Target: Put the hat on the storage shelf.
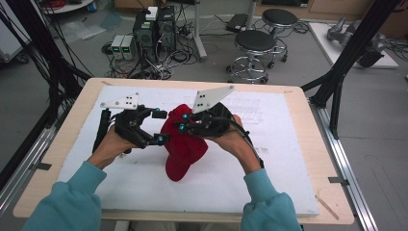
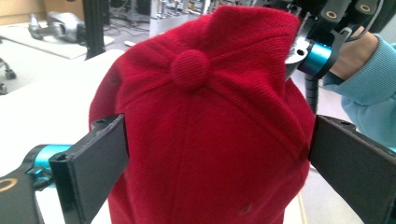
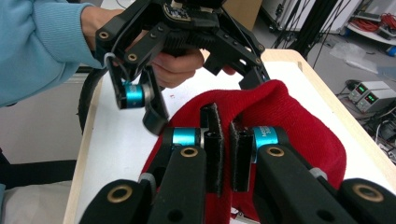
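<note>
Centrally, red cap on white-topped table — right tool clamped on it, left tool spread apart — stools behind.

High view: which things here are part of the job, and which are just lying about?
In the job:
red cap
left gripper, jaws open around the cap
right gripper, pinching the cap's fabric
white mat

Lying about:
two stools
power supplies
computer towers
</note>
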`<state>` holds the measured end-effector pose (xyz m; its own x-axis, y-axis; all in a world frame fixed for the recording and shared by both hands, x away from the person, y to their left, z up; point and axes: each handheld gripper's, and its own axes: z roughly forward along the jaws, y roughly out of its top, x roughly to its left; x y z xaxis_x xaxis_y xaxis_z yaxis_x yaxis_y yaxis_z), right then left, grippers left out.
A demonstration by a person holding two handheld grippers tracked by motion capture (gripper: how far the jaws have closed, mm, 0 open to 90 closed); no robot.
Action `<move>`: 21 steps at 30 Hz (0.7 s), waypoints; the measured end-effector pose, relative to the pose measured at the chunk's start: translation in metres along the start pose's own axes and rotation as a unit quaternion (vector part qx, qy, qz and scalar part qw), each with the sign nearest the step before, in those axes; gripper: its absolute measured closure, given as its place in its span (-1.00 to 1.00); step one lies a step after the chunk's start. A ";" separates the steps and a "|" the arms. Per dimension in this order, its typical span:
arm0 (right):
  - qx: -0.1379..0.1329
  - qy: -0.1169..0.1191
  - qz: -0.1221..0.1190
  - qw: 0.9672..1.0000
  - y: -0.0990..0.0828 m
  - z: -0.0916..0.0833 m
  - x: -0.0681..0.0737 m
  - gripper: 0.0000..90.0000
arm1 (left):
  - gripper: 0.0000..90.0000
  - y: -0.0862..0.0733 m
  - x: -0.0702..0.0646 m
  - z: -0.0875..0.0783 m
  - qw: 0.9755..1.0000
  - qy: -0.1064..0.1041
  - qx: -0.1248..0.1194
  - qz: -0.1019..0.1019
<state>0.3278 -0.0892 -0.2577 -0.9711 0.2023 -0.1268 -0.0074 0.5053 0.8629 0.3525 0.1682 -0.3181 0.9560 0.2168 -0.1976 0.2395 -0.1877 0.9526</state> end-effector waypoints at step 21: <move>0.003 0.001 -0.017 1.000 0.001 0.004 0.002 0.93 | 0.07 -0.001 -0.003 0.010 0.999 -0.010 0.046 0.011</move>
<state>0.3265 -0.0851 -0.2591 -0.9707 0.1836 -0.1553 -0.0392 0.5162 0.8556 0.3513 0.1577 -0.3209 0.9641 0.1927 -0.1826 0.2323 -0.2793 0.9317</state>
